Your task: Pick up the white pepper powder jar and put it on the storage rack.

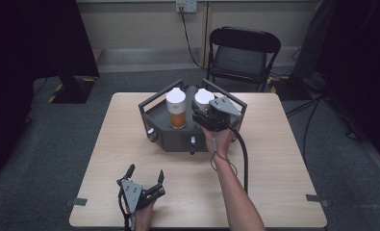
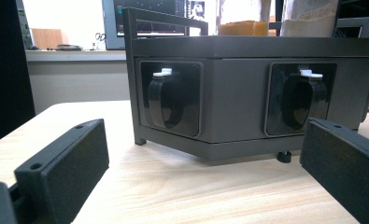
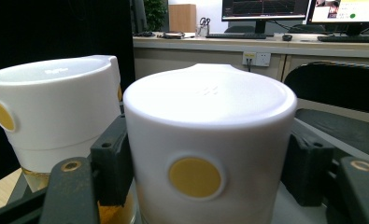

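Observation:
A dark angular base unit [image 1: 175,138] stands at the middle back of the wooden table [image 1: 279,163]. On top of it are two white-lidded containers. The left container [image 1: 176,109] holds orange liquid. My right gripper [image 1: 202,109] is shut on the right container [image 1: 204,97]. In the right gripper view its pads [image 3: 111,158] press both sides of that container's white lid [image 3: 205,107], with the other container [image 3: 51,116] beside it. My left gripper [image 1: 145,171] rests open near the table's front edge. In its own view the gripper [image 2: 205,179] faces the base unit [image 2: 238,93], nothing between the jaws.
Two black tap-like handles [image 2: 166,95] [image 2: 301,98] sit recessed in the unit's front panels. A black folding chair [image 1: 243,53] stands behind the table. A cable trails from the right gripper across the table's right half [image 1: 245,159].

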{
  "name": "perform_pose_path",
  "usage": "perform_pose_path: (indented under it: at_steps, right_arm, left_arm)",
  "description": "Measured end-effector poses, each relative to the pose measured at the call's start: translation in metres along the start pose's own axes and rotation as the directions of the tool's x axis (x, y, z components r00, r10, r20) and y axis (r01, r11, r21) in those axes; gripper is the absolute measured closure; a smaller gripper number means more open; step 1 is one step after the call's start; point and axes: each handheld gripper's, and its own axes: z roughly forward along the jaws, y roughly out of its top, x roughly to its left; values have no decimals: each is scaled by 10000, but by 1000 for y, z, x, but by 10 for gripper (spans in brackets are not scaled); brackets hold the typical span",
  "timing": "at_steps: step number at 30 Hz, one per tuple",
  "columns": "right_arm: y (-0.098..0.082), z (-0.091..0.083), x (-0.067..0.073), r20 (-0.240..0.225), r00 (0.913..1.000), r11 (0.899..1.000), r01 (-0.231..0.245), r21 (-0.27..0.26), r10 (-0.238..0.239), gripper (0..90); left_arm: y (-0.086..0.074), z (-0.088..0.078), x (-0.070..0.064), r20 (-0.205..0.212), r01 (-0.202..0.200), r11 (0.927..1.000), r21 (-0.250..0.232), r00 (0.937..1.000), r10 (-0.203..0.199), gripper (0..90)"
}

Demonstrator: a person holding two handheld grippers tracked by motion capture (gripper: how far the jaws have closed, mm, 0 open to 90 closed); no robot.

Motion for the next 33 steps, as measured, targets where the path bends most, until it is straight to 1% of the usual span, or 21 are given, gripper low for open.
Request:
perform_pose_path:
  at_steps: [5, 7, 11, 13, 15, 19, 23, 26, 28, 33]
  right_arm:
    - [0, 0, 1, 52, 10000, 10000, -75, -13, 75, 294]
    - [-3, 0, 2, 103, 9999, 9999, -80, -107, 82, 248]
    - [-9, -2, 3, 185, 9992, 9986, -360, -385, 368, 139]
    - [-10, -2, 3, 227, 9993, 9988, -304, -392, 313, 96]
    - [-10, -3, 5, 369, 9991, 9989, -200, -428, 216, 54]
    - [-13, -4, 7, 459, 9988, 9982, -118, -584, 145, 3]
    - [-16, -7, 9, 493, 9988, 9972, -6, -753, 43, 0]
    - [-17, -9, 8, 280, 9996, 9973, -35, -738, 56, 0]
    - [-19, -10, 9, 335, 9994, 9965, 25, -830, 2, 0]
    - [-22, -16, 8, 406, 9992, 9955, 1, -944, 37, 0]
  left_arm:
    - [0, 0, 0, 0, 0, 10000, -1, 10000, 0, 6]
    - [0, 0, 0, 0, -1, 10000, -1, 10000, 1, 6]
    - [0, 0, 0, 0, 1, 10000, -2, 10000, -1, 6]
    - [0, 0, 0, 1, 0, 10000, 0, 10000, 0, 6]
    - [0, 0, 0, -1, 2, 10000, -1, 10000, -2, 6]
    - [0, 0, 0, 0, 0, 10000, -1, 10000, 0, 6]
    - [0, 0, 0, 1, 1, 10000, 0, 10000, -1, 6]
    - [0, 0, 0, 0, 0, 10000, 0, 10000, 0, 6]
    - [0, 0, 0, 1, -2, 10000, 0, 10000, 2, 6]
    - [0, 0, 0, -12, 0, 10000, -1, 10000, 0, 7]
